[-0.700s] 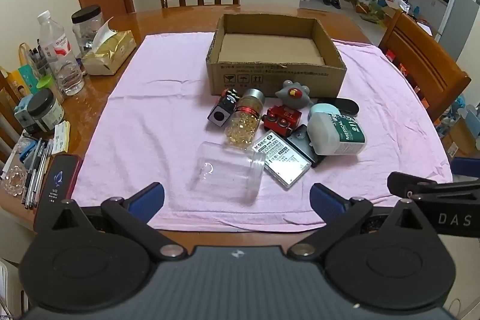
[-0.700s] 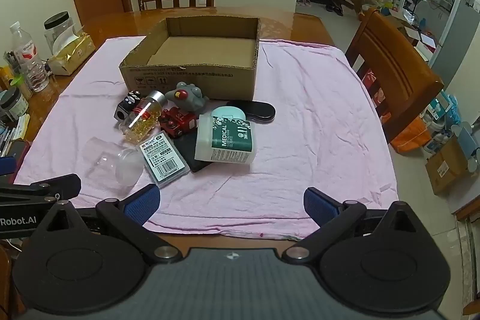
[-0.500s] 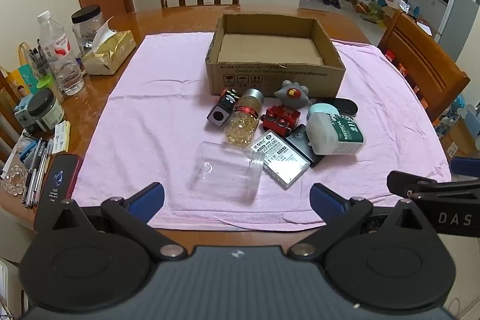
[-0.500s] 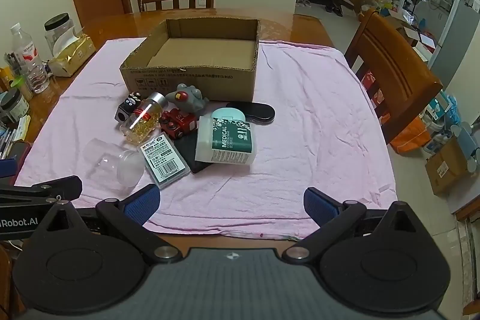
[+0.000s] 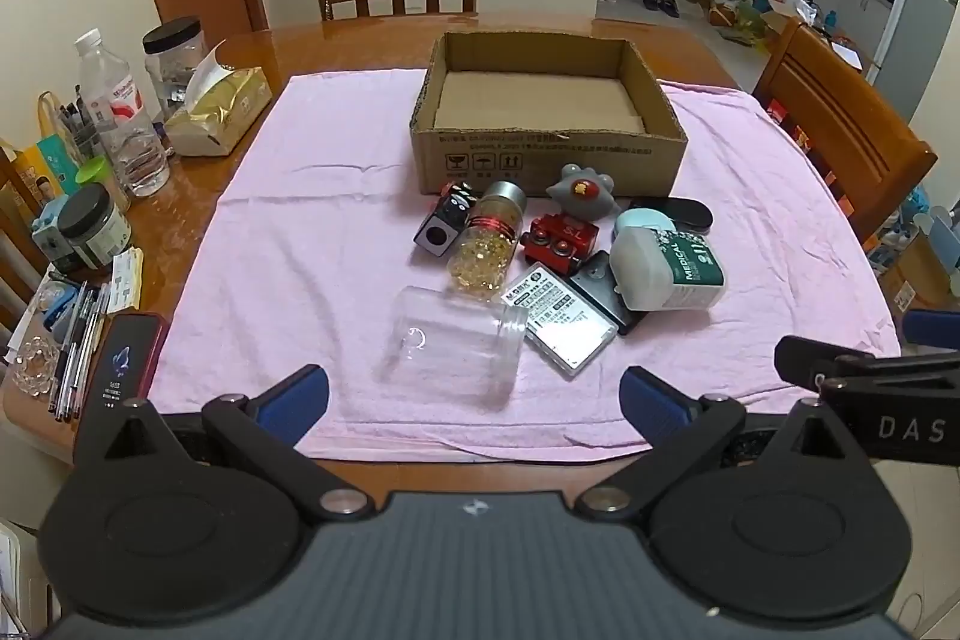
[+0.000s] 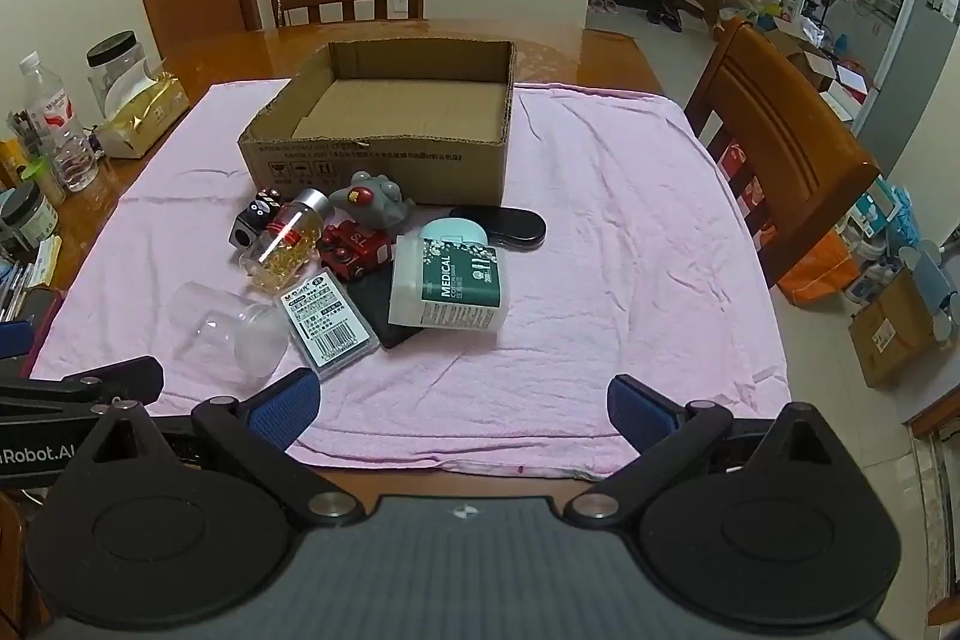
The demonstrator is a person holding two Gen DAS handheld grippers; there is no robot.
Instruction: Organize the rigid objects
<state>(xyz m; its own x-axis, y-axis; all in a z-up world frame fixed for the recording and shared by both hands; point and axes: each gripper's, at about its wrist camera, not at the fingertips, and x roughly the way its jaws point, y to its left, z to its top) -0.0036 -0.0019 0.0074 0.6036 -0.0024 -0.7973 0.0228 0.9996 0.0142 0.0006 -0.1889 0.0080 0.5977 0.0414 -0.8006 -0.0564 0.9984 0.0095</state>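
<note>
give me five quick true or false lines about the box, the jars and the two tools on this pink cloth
1. The cardboard box holds nothing. True.
2. The clear jar stands upright. False: it lies on its side.
3. The left tool grips the clear jar. False: it is open, short of the jar.
4. The medical bottle lies partly on a dark flat item. True.
5. The right tool is shut on the gold-filled bottle. False: it is open and holds nothing.

A wooden table point(image 5: 372, 40) carries a pink towel point(image 5: 312, 232) over most of its top. Along its left edge stand a water bottle point(image 5: 117, 112), jars, a tissue pack point(image 5: 219, 112) and pens.
</note>
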